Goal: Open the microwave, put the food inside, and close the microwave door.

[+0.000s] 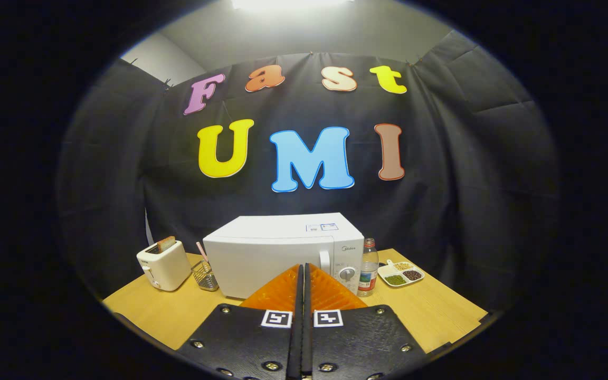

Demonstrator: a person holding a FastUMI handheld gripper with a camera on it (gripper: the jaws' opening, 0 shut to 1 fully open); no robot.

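Observation:
A white microwave (pixel 277 253) stands on the wooden table (pixel 441 311) beyond my fingers, its door closed, with a vertical handle (pixel 325 261) and a round knob (pixel 346 273) on its right side. My gripper (pixel 303 269) is shut with nothing between its fingers; the tips meet in front of the microwave door, apart from it. To the right of the microwave lies a white divided dish of food (pixel 401 274) holding beans and grains in separate compartments.
A white toaster (pixel 163 264) with a slice of bread stands left of the microwave. A small wire basket (pixel 206 275) with a straw sits between them. A clear bottle (pixel 368 268) stands between the microwave and the dish.

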